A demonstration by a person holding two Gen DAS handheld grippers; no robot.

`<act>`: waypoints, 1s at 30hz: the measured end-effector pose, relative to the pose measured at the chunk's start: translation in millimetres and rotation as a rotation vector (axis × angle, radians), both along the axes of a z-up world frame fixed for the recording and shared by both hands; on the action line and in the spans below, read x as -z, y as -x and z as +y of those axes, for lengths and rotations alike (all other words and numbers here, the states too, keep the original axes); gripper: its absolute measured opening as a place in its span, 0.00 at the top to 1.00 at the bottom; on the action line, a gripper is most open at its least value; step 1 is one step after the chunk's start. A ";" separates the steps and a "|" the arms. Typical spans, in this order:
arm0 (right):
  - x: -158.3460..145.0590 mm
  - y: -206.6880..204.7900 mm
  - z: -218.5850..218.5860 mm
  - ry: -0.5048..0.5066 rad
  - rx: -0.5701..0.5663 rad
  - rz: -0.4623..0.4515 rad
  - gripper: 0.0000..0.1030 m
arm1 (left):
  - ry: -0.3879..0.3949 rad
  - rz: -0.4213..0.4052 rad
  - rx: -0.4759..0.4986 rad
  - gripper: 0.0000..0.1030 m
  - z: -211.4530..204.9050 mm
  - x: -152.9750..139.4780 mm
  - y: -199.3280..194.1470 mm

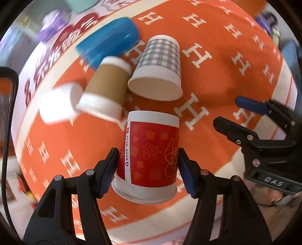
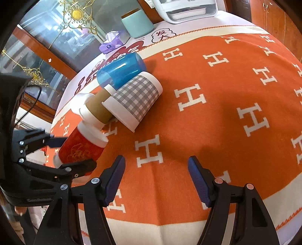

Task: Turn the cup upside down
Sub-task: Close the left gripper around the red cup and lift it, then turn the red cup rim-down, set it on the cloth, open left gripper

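Note:
A red paper cup (image 1: 151, 154) with gold print and white bands is held between the fingers of my left gripper (image 1: 148, 165), which is shut on its sides. The cup's rim faces the camera and its base points away. In the right wrist view the same red cup (image 2: 81, 148) sits tilted in the left gripper (image 2: 71, 152) at the left, above the orange cloth. My right gripper (image 2: 156, 181) is open and empty over the cloth; it also shows at the right of the left wrist view (image 1: 232, 111).
A grey checked cup (image 1: 158, 67), a brown sleeved cup (image 1: 107, 90), a blue plastic cup (image 1: 109, 41) and a white cup (image 1: 58, 103) are grouped on the orange H-patterned cloth (image 2: 226, 113). A teal canister (image 2: 137, 23), purple tissue pack (image 2: 111, 43) and white appliance (image 2: 188, 9) stand behind.

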State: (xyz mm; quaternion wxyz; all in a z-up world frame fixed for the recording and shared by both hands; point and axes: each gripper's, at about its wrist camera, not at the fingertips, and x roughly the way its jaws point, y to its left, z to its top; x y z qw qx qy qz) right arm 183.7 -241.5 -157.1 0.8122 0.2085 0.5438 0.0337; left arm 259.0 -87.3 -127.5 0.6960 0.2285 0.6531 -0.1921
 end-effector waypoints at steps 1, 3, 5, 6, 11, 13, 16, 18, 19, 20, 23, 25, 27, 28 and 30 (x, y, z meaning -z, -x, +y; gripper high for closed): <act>-0.9 3.0 -1.3 -0.005 0.002 -0.001 0.32 | 0.015 0.012 -0.038 0.42 3.2 -1.9 2.8; -3.0 9.7 -3.4 -0.008 0.006 -0.001 0.32 | 0.048 0.040 -0.109 0.42 9.1 -3.4 11.4; -4.5 16.6 -5.2 -0.010 0.009 -0.003 0.32 | 0.090 0.075 -0.176 0.42 14.4 -2.8 21.1; -4.8 20.1 -6.4 -0.011 0.011 -0.002 0.32 | 0.105 0.090 -0.197 0.42 15.1 -1.8 26.4; -1.0 36.5 -9.9 -0.015 0.016 0.010 0.32 | 0.204 0.172 -0.345 0.42 24.6 11.2 54.6; 1.1 41.5 -11.7 -0.016 0.019 0.016 0.32 | 0.231 0.183 -0.397 0.42 32.5 21.3 64.3; 3.9 48.3 -16.1 -0.020 0.026 0.022 0.32 | 0.261 0.206 -0.471 0.42 41.0 31.0 74.6; 4.8 52.1 -19.7 -0.024 0.031 0.022 0.32 | 0.290 0.215 -0.514 0.42 44.3 34.0 81.8; 5.2 53.6 -21.1 -0.024 0.033 0.022 0.32 | 0.300 0.207 -0.535 0.42 46.4 35.2 81.5; 6.0 54.8 -22.2 -0.024 0.036 0.023 0.32 | 0.311 0.191 -0.559 0.42 48.4 34.1 83.3; 7.8 58.1 -25.1 -0.030 0.038 0.030 0.32 | 0.342 0.175 -0.613 0.42 55.7 32.5 85.9; 8.6 59.7 -26.0 -0.031 0.037 0.033 0.32 | 0.360 0.172 -0.645 0.42 69.8 31.3 86.5; 9.1 61.1 -26.4 -0.030 0.037 0.034 0.32 | 0.370 0.168 -0.677 0.42 76.3 31.4 87.3; 9.5 61.7 -27.1 -0.033 0.037 0.035 0.32 | 0.369 0.166 -0.688 0.42 79.1 32.2 85.8; 10.1 62.4 -28.0 -0.039 0.038 0.035 0.32 | 0.374 0.158 -0.710 0.42 81.1 33.9 89.1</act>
